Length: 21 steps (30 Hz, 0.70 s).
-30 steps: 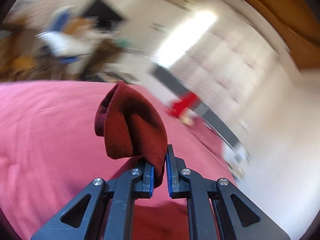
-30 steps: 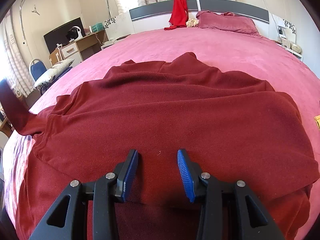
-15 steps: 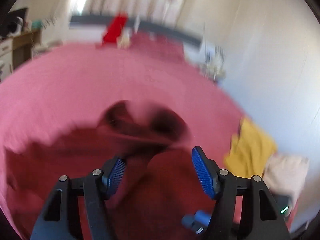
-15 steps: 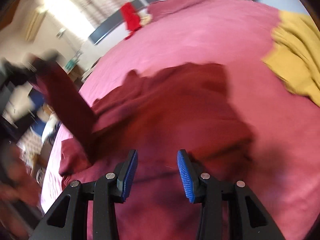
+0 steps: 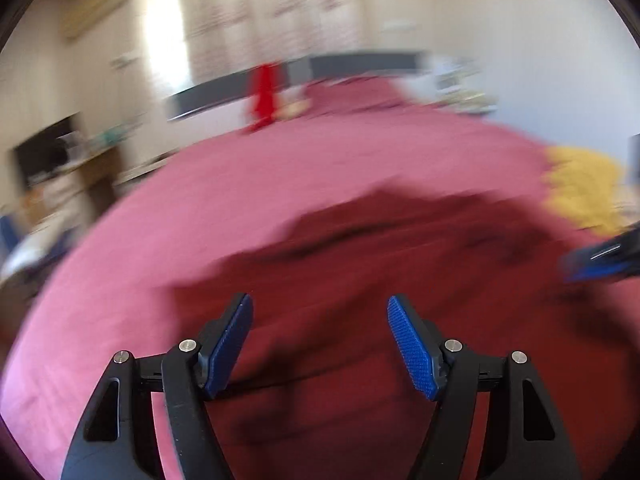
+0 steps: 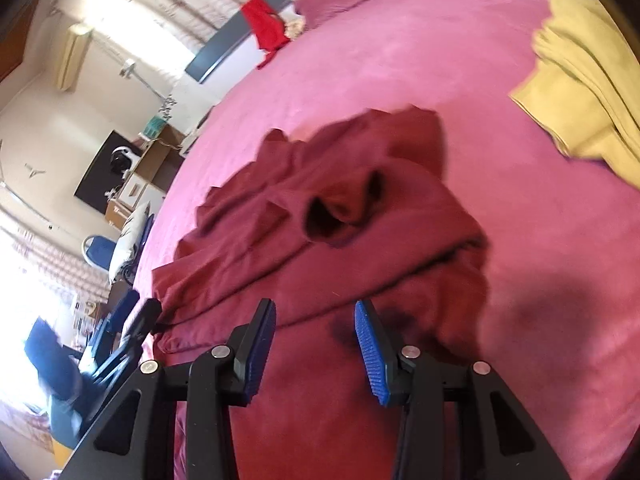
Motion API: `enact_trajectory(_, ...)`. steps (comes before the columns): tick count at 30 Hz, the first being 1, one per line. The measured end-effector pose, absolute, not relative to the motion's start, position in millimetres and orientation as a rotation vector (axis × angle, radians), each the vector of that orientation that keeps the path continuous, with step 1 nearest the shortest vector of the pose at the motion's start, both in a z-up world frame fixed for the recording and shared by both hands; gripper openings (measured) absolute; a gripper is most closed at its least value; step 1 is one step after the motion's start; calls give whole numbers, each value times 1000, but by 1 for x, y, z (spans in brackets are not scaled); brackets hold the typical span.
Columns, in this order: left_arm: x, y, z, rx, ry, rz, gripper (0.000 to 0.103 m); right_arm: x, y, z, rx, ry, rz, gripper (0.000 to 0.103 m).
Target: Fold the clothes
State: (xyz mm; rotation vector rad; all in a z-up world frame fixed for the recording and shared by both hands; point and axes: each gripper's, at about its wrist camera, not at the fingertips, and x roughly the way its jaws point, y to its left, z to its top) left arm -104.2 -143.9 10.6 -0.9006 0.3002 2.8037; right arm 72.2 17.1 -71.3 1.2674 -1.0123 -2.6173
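Dark maroon fleece garment (image 6: 328,240) lies rumpled on pink bedspread (image 6: 400,60), one sleeve folded across its body. Left gripper (image 5: 320,340) spread wide, nothing between blue pads, above garment. Right gripper (image 6: 316,344) also apart and empty, over garment's near edge. Mustard-yellow cloth (image 6: 580,88) lies nearby, apart.

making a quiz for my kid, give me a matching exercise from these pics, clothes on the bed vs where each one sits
Things:
1. dark maroon fleece garment
2. mustard yellow knitted garment
3. bright red cloth

Places:
A. draped over the grey headboard
B. crumpled mid-bed, just ahead of the open right tongs
C. at the bed's right edge

Pairs: 1-B, 2-C, 3-A
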Motion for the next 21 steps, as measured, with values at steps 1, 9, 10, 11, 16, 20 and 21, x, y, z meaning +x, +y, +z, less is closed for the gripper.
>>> enact_trajectory(1,-113,-165,7,-919,327,2867,72,67,13,-68,1275,-974,-2633,42)
enact_trajectory(9,-124,-204,-23,-847,603,2633,72,19,12,-64,1393,-947,-2623,42)
enact_trajectory(10,-123,-204,-24,-818,633,2609,72,13,17,-65,1425,-1002,-2623,42)
enact_trajectory(11,-123,-203,-24,-792,657,2593,72,9,22,-66,1436,-1049,-2615,42)
enact_trajectory(16,-123,-204,-28,-732,696,2524,72,-14,48,-86,1547,-1316,-2505,42)
enact_trajectory(20,-114,-201,-31,-745,707,2478,72,-15,63,-102,1558,-1510,-2416,22)
enact_trajectory(21,-112,-200,-32,-748,710,2467,72,-18,66,-103,1566,-1510,-2405,9)
